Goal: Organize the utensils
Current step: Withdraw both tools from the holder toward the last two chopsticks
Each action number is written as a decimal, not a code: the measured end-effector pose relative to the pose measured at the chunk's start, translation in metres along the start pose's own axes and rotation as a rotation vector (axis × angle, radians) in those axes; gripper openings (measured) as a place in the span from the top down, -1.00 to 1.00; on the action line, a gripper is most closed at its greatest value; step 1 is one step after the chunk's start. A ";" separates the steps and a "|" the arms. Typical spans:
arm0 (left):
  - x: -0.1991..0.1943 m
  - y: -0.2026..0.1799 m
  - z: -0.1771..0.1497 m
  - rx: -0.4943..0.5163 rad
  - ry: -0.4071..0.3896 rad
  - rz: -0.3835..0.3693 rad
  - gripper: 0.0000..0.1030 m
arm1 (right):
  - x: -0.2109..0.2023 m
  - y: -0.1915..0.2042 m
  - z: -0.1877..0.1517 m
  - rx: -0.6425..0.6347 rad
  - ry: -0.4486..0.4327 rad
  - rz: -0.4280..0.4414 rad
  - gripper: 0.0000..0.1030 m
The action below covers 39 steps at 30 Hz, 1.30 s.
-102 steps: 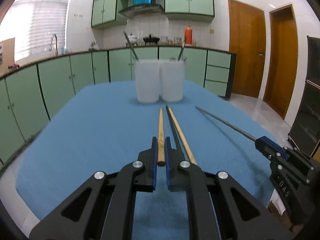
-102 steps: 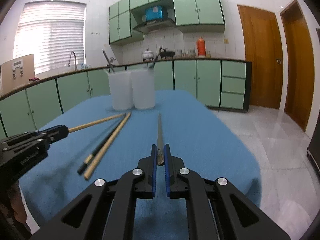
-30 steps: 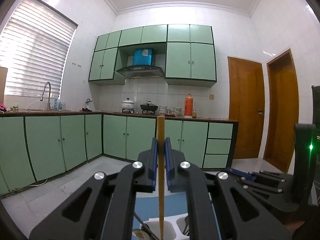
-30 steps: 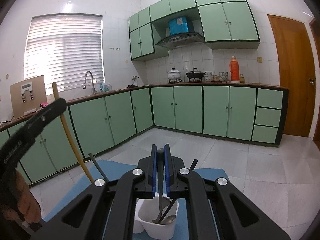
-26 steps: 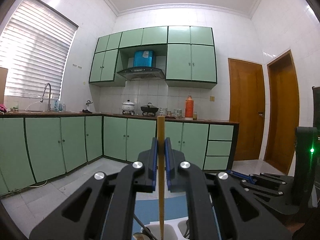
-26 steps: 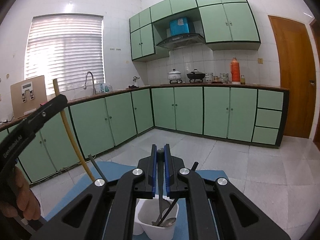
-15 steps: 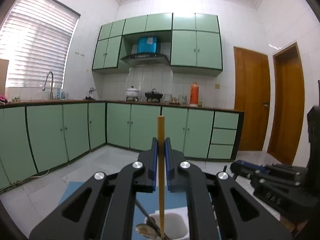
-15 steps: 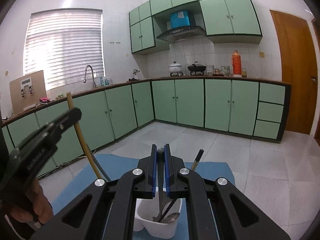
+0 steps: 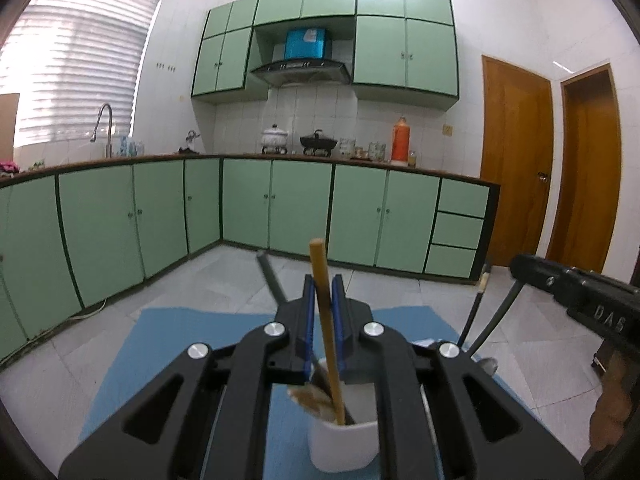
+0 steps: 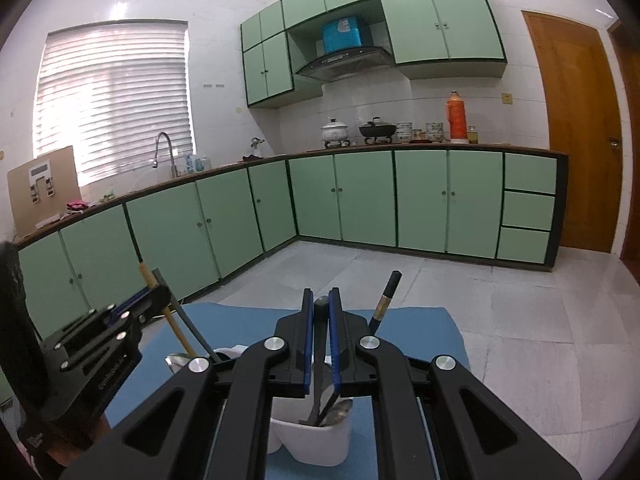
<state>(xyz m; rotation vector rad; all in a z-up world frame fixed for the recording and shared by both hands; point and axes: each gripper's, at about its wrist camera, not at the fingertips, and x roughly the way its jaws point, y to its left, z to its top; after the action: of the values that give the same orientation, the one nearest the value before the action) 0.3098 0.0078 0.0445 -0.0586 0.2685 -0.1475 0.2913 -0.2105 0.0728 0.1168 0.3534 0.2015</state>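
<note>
Two grippers over white cups (image 9: 344,446): left gripper (image 9: 323,292) jaws stand slightly apart around chopstick (image 9: 326,320), tip inside; right gripper (image 10: 321,308) clamps metal utensil (image 10: 320,344). Both light, stiff, slick; grip mid-shaft.

Wooden chopstick (image 9: 325,320) between left fingers (image 9: 307,312), tip down in cup (image 9: 344,446) right below; metal utensil (image 10: 320,344) likewise between right fingers (image 10: 334,336), over second cup (image 10: 316,440).

- left gripper (image 9: 322,300): black linkage arms showing silver round screws, blue pads (image 9: 307,312) lining fingers
- right gripper (image 10: 321,312): showing identical build
- bare-skinned hand (image 9: 610,412) showing
</note>
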 end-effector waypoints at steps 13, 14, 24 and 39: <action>-0.051 0.014 -0.001 -0.056 -0.043 0.029 -0.44 | -0.039 -0.013 -0.004 0.028 -0.067 -0.052 0.04; -0.054 0.013 -0.001 -0.055 -0.045 0.030 -0.52 | -0.044 -0.014 -0.006 0.026 -0.073 -0.056 0.02; -0.107 0.008 -0.032 -0.037 -0.004 0.039 -0.84 | -0.097 -0.015 -0.045 0.033 -0.111 -0.098 -0.67; -0.159 0.008 -0.137 -0.026 0.211 0.053 -0.89 | -0.139 0.005 -0.158 0.036 0.050 -0.110 -0.88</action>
<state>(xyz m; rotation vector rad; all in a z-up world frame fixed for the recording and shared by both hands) 0.1222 0.0352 -0.0471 -0.0619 0.4821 -0.0976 0.1065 -0.2231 -0.0273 0.1275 0.4123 0.0891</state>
